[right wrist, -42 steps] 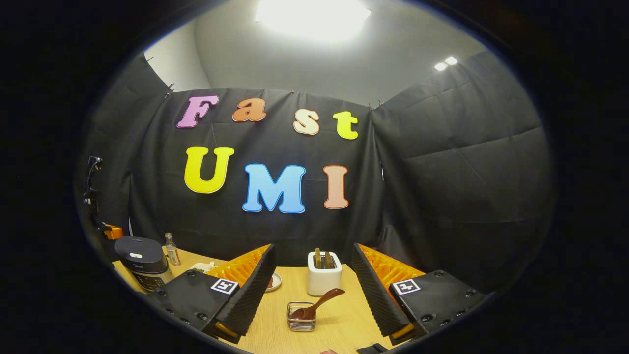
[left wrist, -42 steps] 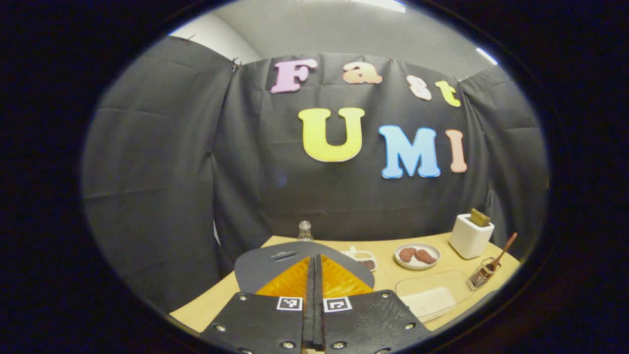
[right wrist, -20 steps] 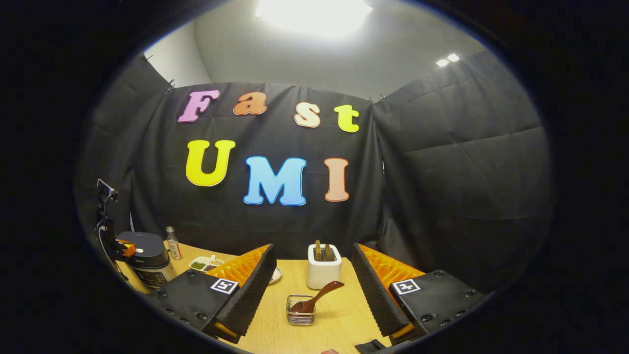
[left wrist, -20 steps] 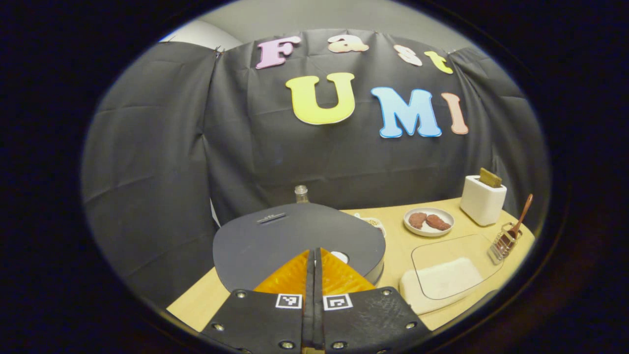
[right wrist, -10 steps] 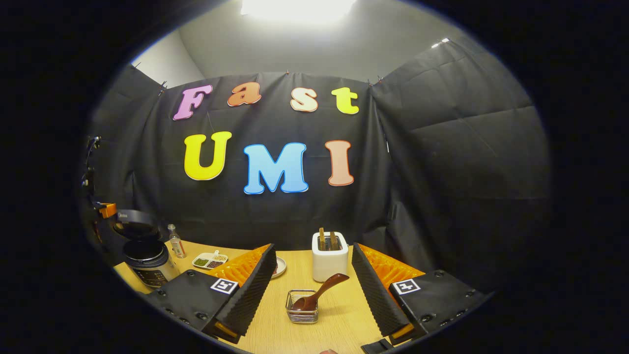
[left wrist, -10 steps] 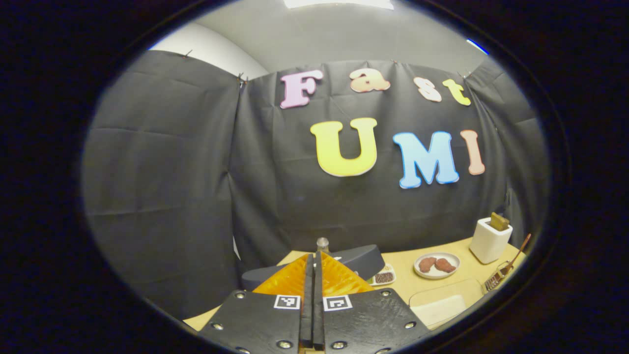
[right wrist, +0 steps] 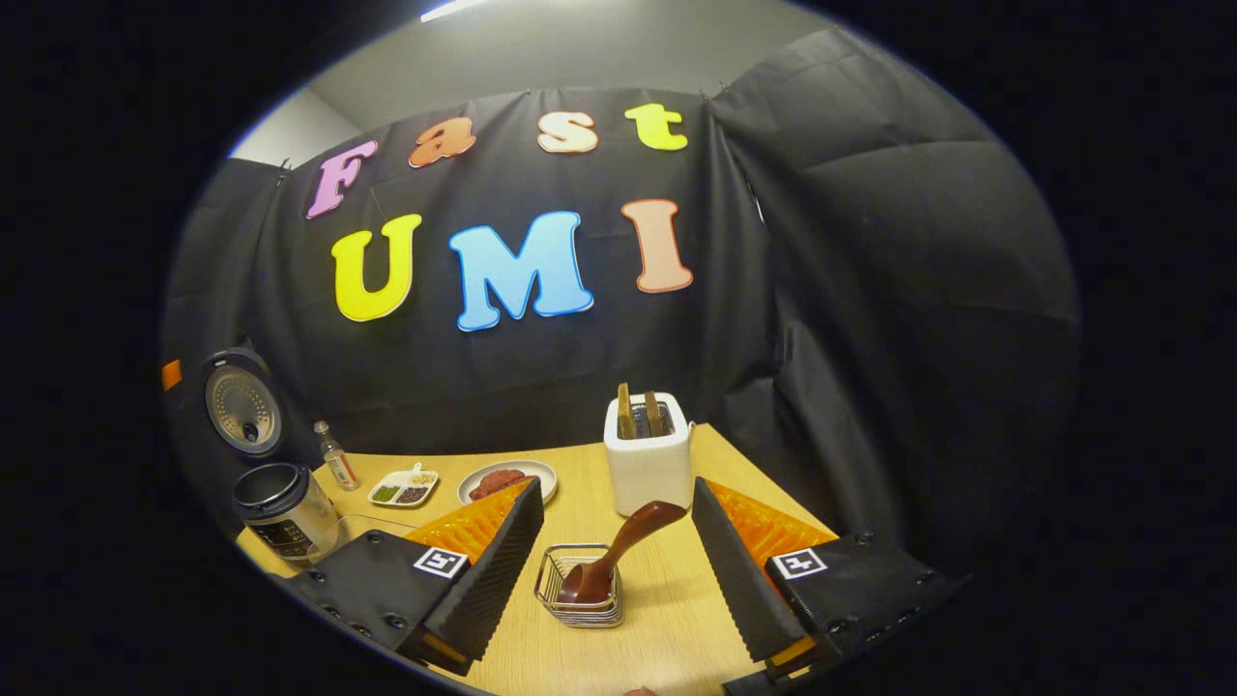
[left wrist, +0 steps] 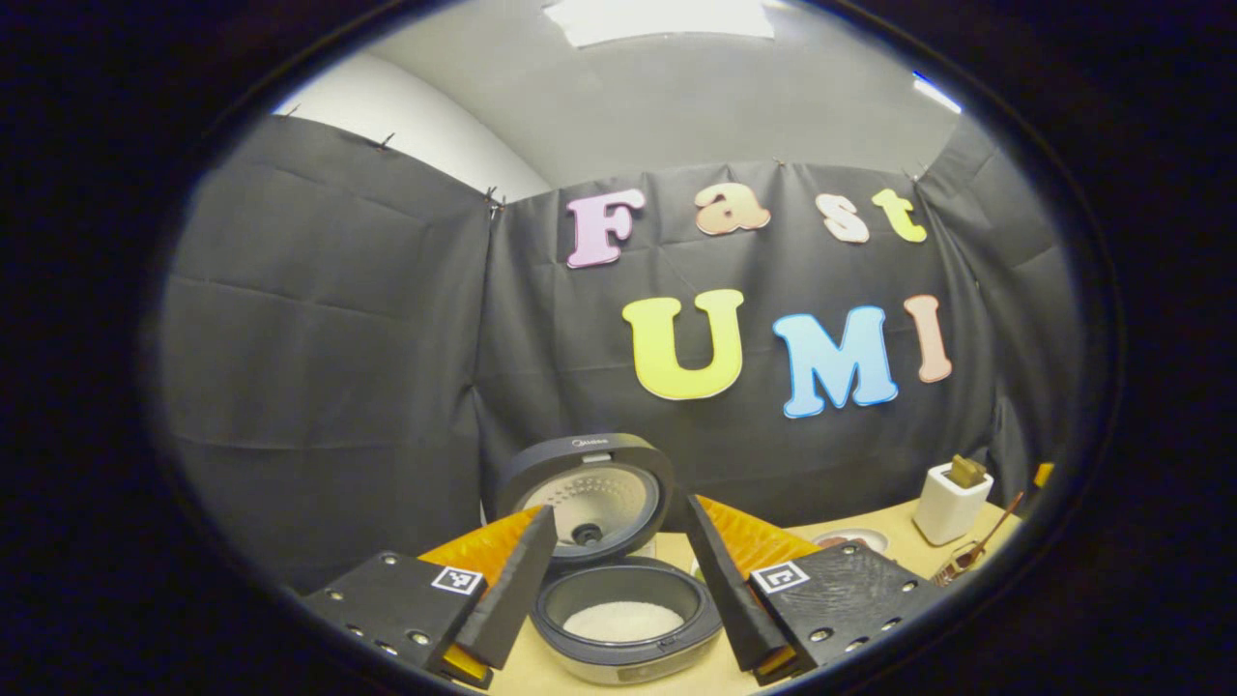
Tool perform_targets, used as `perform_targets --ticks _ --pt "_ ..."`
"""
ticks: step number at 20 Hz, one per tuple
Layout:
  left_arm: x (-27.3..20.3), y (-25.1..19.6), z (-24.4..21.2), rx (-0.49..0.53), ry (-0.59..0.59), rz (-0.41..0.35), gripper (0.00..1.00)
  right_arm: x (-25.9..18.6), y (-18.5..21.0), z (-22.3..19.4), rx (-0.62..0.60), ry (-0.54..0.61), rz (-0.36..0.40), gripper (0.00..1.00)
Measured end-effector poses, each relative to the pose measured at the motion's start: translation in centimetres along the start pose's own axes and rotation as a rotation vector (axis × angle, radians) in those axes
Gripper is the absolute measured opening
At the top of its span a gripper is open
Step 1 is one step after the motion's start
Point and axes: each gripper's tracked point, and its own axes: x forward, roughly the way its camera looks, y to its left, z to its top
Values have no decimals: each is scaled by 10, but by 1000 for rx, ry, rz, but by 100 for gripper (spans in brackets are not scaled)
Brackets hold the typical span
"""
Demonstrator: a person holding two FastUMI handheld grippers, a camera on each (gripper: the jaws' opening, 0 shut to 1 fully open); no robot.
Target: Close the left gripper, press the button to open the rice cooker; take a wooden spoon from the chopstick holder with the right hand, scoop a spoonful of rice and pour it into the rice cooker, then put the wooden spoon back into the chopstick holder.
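With the cooker (left wrist: pixel 623 561) standing lid-up and the button step judged done, the coming move turns on how the spoon lies to the right tool.

Right tool (right wrist: pixel 614 570): released, fingers spread wide, nothing between them; it hangs above the tabletop (right wrist: pixel 667 628) just short of the holder.

Holder (right wrist: pixel 578 586): a wire basket standing on the tabletop, framed between the two right fingers in the right gripper view, slightly toward the left one.

Spoon (right wrist: pixel 618 551): bowl down inside the holder; handle rises out of it, tilted up and away to the right, its free end near the toaster (right wrist: pixel 647 454) base.

Long axis: runs diagonally, low-left to high-right, so it crosses the gap between the fingers at a slant; I judge the grip should land on the bare handle above the holder's rim.

Nearer tool: the right one, plainly; in the left gripper view the spoon (left wrist: pixel 986 541) sits far off at the right edge.

Left tool (left wrist: pixel 618 590): also released, fingers apart on either side of the open pot, touching nothing I can see.

Rice: a white layer (left wrist: pixel 623 621) shows in the cooker's pot; the supply to scoop from I cannot make out.

Risk: a slanted handle may twist in the grip, or the light holder may lift with it.
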Motion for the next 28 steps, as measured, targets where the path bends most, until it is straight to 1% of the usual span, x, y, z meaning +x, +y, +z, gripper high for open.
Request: perform_targets --ticks 2,4,6,9,12,14,15,16,17,18,19,20,21,22,23,28 --pt "-16 0 8 10 -2 11 85 16 -7 -18 32 54 8 100" --pt "-31 2 14 31 -5 26 85 29 -14 -38 79 114 15 98" --pt "-44 5 17 50 0 48 84 44 -14 -57 140 175 37 98" --pt "-60 10 12 65 22 85 84 62 -7 -78 245 254 76 98" --pt "-75 16 2 72 46 121 84 78 -4 -93 335 307 93 96" --pt "-80 17 -6 84 64 127 84 87 4 -99 380 347 113 86" --pt "-80 18 -8 93 69 129 84 86 9 -104 395 376 123 86" --pt "-77 20 -9 101 72 132 84 88 14 -105 413 387 134 79" --pt "-74 21 -11 101 74 131 84 86 13 -105 413 390 117 58" --pt "-72 22 -12 94 76 128 85 90 14 -105 419 388 115 37" --pt "-68 22 -12 84 74 120 84 90 12 -105 415 383 96 30" --pt "-63 24 -12 78 70 111 85 92 16 -105 405 385 97 22" --pt "-58 27 -13 78 67 104 85 87 14 -104 380 378 83 20" --pt "-53 32 -14 79 63 101 84 100 14 -114 351 354 44 14" --pt "-48 38 -13 74 59 96 85 77 12 -96 326 341 44 10" --pt "-17 63 -18 23 51 72 84 65 23 -52 210 253 4 9"
